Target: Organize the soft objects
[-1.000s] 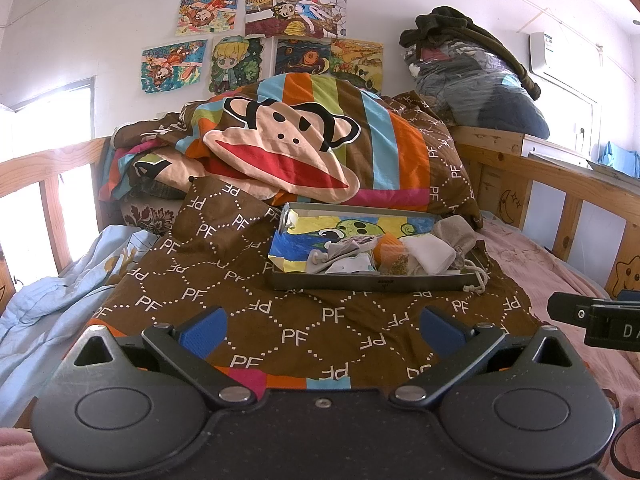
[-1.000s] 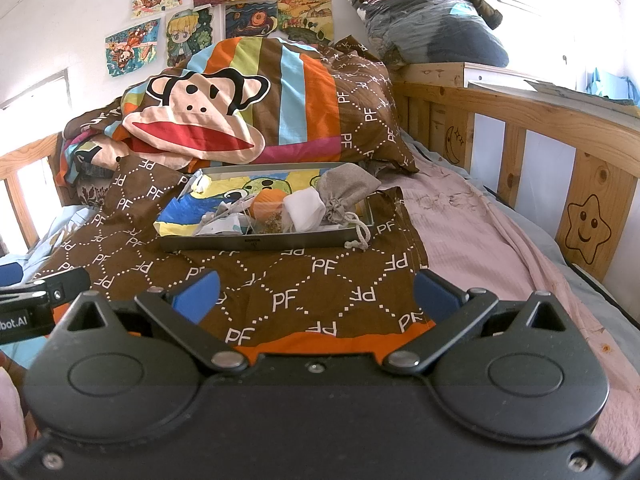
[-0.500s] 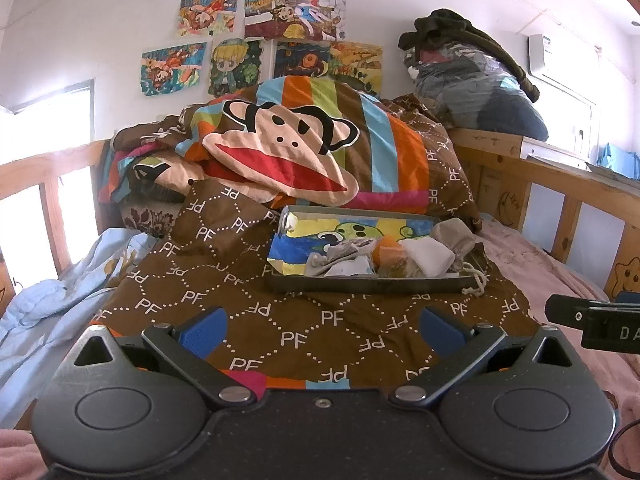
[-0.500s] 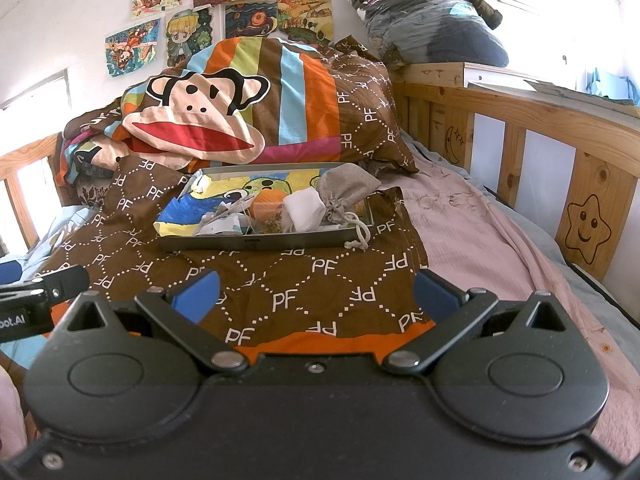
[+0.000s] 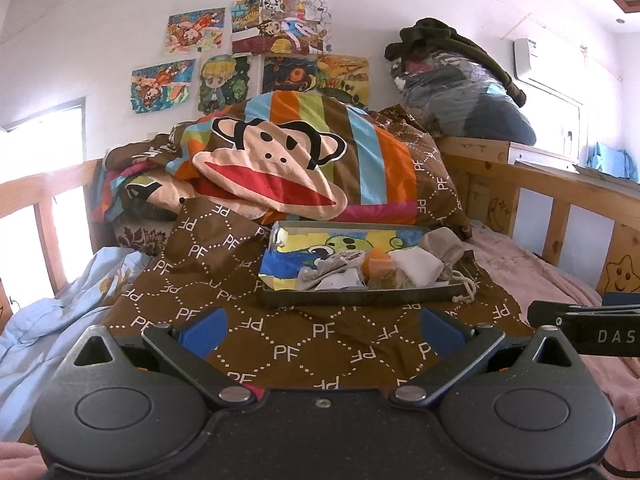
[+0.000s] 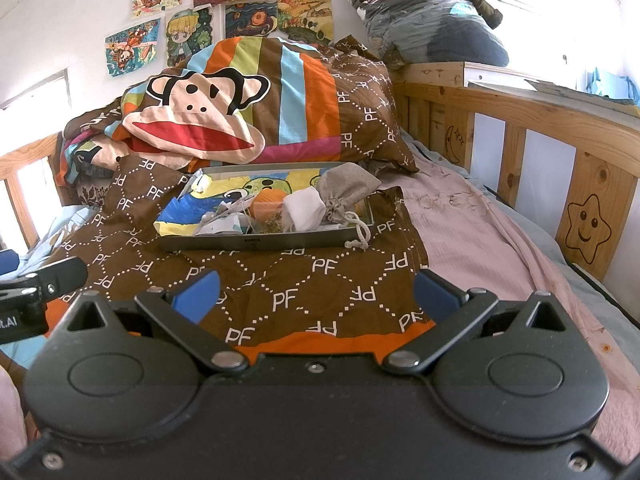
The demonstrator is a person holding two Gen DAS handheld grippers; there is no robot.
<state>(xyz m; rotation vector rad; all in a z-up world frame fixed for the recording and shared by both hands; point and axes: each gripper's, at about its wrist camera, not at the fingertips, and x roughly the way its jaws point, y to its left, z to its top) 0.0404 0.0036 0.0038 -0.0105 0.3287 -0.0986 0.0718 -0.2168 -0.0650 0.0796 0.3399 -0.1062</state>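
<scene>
While both tools hang above the near end of the bed, I read the left gripper as spread wide, its blue pads far apart with nothing between them. I read the right gripper the same way: fingers spread, blue pads clear of any object.

Landmark: the grey tray. It rests on the brown PF-print cover, ahead of both grippers and well apart from them.

Contents of the tray:
1. A bright cartoon-print cloth lines the tray floor and shows mostly on its left half.
2. A grey-and-white crumpled piece lies near the tray's front wall, left of centre.
3. An orange pouch sits near the tray's middle.
4. A white pouch lies just right of the orange pouch, touching it.
5. A grey drawstring bag occupies the tray's right end; its white cord hangs over the front wall at the right corner.

Behind the tray, a striped monkey-face pillow leans against bedding. Right of the tray, pink sheet runs to the wooden bed rail. Left of the tray, in the left wrist view, pale blue bedding lies bunched. The opposite gripper's black tip enters each view at the frame edge, near the cover's front.
</scene>
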